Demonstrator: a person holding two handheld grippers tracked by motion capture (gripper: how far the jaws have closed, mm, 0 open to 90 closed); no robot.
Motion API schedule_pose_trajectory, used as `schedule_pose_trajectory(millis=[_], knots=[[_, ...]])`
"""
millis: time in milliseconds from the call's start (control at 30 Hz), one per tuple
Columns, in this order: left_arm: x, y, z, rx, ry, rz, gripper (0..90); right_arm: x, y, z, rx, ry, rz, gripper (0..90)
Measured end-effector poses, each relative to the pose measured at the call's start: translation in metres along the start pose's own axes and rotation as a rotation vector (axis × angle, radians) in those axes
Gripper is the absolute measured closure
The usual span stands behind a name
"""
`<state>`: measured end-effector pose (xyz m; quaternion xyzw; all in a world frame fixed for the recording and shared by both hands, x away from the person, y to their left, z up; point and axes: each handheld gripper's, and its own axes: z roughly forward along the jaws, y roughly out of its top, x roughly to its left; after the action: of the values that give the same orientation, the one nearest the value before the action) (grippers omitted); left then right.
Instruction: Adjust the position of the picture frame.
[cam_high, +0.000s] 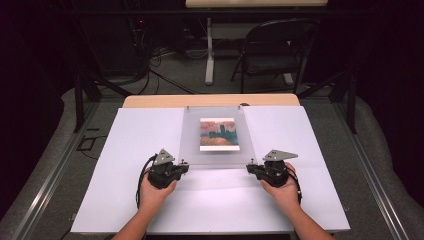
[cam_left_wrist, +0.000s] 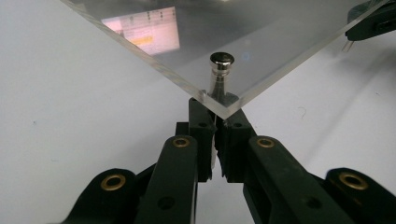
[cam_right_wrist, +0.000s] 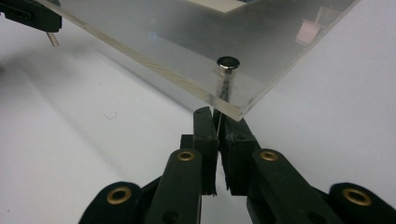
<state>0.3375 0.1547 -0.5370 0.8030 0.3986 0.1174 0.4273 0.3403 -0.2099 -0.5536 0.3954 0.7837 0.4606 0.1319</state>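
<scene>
Clear acrylic sheet (cam_high: 218, 135) at the middle of the bench (cam_high: 125, 150), over white paper covering; a small painted picture (cam_high: 218, 134) in orange and blue shows through or under it, toward the far half. Near edge of the sheet appears lifted off the white surface in both gripper views. Left gripper (cam_high: 186, 167) at the sheet's near-left corner, right gripper (cam_high: 250, 167) at its near-right corner, each held in a hand (cam_high: 155, 192) from the near side. Left gripper view: jaws together just under the corner, closed around a thin metal pin (cam_left_wrist: 215, 119) of the silver standoff bolt (cam_left_wrist: 221, 59) that passes through the sheet. Right gripper view: jaws likewise together on the pin below a second standoff bolt (cam_right_wrist: 228, 63). Folding chair (cam_high: 275, 47) on the floor beyond the bench's far edge.
</scene>
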Motion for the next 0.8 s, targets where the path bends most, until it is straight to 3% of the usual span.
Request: schedule_pose_trajectory(millis=[300,800], knots=[[0.006,-0.004,0.007,0.014,-0.007,-0.048,85.2,0.000,0.001,0.004,0.003,-0.013,-0.015,85.5],[0.008,-0.010,0.015,0.054,-0.008,-0.047,85.1,-0.001,-0.003,0.010,0.038,-0.027,-0.031,85.5]])
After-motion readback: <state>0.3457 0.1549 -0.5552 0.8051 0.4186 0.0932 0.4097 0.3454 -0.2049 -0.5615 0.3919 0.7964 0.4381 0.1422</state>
